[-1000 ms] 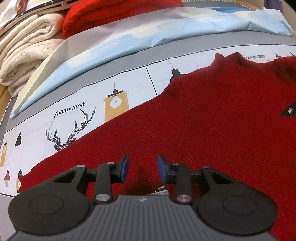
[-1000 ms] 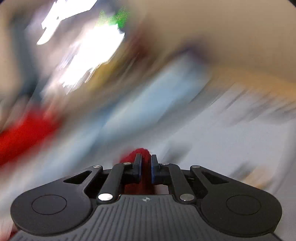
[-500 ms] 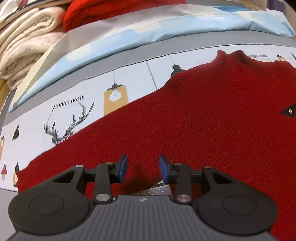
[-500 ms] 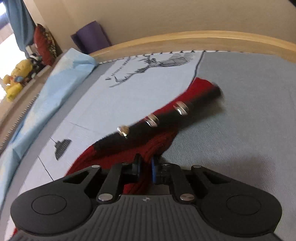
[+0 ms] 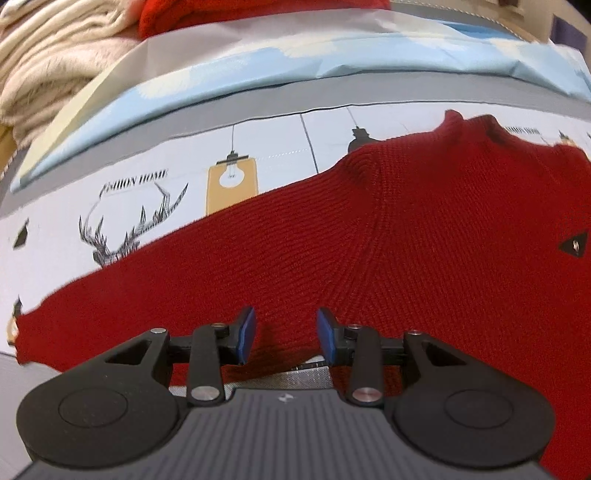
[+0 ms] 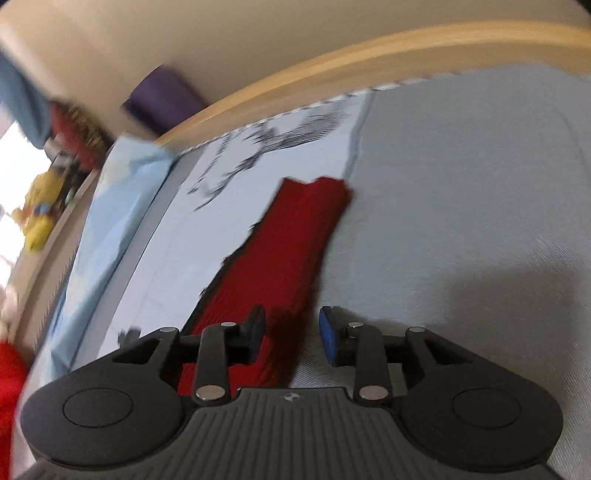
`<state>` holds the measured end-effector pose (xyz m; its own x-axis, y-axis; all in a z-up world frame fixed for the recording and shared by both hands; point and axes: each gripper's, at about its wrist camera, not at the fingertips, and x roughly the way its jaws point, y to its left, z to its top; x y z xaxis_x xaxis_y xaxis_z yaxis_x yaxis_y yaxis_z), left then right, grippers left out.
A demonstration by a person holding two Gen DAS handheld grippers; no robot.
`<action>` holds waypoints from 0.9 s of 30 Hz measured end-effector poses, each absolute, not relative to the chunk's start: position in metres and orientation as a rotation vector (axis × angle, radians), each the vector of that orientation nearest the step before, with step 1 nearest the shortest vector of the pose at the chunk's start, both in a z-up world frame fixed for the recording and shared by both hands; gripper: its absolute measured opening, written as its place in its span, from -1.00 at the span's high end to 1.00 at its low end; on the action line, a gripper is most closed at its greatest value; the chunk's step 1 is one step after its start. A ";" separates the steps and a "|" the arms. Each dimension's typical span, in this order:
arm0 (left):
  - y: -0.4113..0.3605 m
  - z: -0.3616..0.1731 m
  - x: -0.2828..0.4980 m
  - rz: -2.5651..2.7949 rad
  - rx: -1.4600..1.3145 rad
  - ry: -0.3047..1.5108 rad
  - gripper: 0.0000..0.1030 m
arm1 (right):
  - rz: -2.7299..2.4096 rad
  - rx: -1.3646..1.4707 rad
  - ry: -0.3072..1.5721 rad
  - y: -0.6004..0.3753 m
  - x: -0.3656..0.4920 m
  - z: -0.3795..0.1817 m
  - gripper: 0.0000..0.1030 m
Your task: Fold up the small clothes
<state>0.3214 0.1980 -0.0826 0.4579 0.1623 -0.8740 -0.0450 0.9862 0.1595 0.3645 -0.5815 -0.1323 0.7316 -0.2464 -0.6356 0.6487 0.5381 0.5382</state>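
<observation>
A red knit sweater (image 5: pixel 388 236) lies flat on the printed bed sheet (image 5: pixel 110 206), its neck at the far right and one sleeve running out to the left. My left gripper (image 5: pixel 284 338) hovers over the sweater's lower edge, jaws open, nothing between the blue pads. In the right wrist view the other red sleeve (image 6: pixel 288 251) stretches away across the sheet to its cuff. My right gripper (image 6: pixel 291 334) is low over this sleeve's near part. Its jaws are opening, and the sleeve lies below them, the pads not pressing on it.
Folded cream blankets (image 5: pixel 55 55) and a red folded garment (image 5: pixel 221 14) are stacked at the far left behind a light blue pillow (image 5: pixel 332 59). A wooden bed rail (image 6: pixel 369 59) curves along the far edge. A yellow toy (image 6: pixel 40 218) and a purple object (image 6: pixel 162 96) sit beyond it.
The right gripper swung down over the bed, held the red sleeve pinched half a second ago, and has now let it go; the sleeve lies stretched out. The left gripper barely moved.
</observation>
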 end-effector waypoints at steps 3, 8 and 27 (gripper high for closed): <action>0.205 -0.085 0.323 0.147 0.065 1.104 0.21 | -0.522 0.762 0.544 -0.571 0.373 -0.129 0.80; 0.220 -0.091 0.324 0.182 -0.044 1.130 0.21 | -0.660 0.718 0.579 -0.570 0.373 -0.125 0.80; 0.250 -0.132 0.316 0.131 -0.447 1.219 0.08 | -0.101 0.637 0.829 -0.364 0.365 -0.090 0.22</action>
<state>0.3157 0.2498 -0.1320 0.3489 -0.1390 -0.9268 -0.3325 0.9063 -0.2611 0.3647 -0.3636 -0.0902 0.6822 0.1575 -0.7140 0.3236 0.8107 0.4879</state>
